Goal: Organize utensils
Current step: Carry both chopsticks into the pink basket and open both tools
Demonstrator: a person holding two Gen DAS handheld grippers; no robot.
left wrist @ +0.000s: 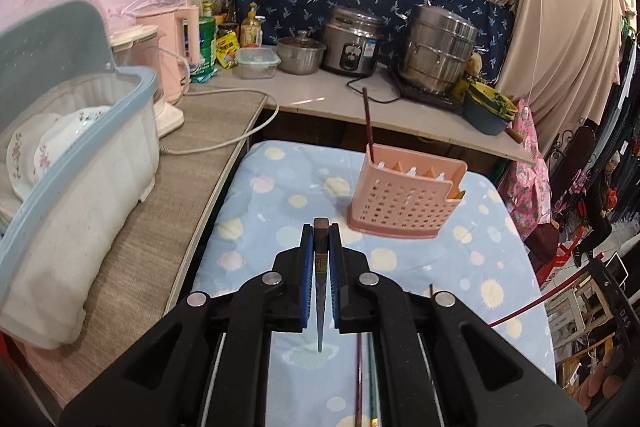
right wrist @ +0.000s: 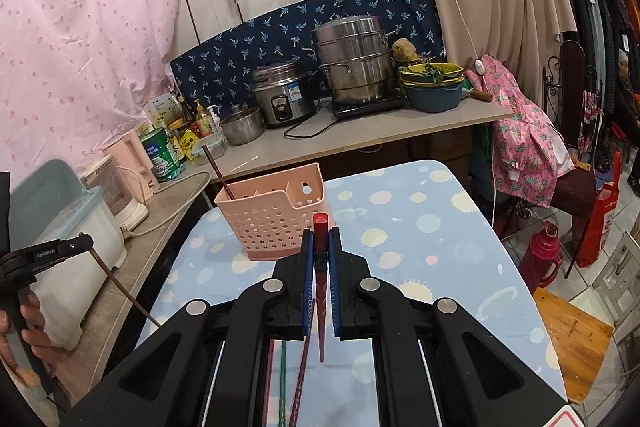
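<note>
While both point toward the perforated pink plastic caddy (left wrist: 404,201), the left hand-held gripper (left wrist: 321,255) clamps a tapered dark brown chopstick (left wrist: 321,291), and the right hand-held gripper (right wrist: 321,259) clamps a red chopstick (right wrist: 321,291).

**Chopsticks and pink holder**

Dark brown chopstick (left wrist: 321,279) pinched between left fingers (left wrist: 307,279), thick end forward, tip trailing back. Red chopstick (right wrist: 321,267) likewise between right fingers (right wrist: 308,279). Ahead of both: perforated pink holder (left wrist: 404,199), upright, one dark chopstick (left wrist: 368,125) leaning inside. More chopsticks (right wrist: 298,379) lying below right fingers.
</note>
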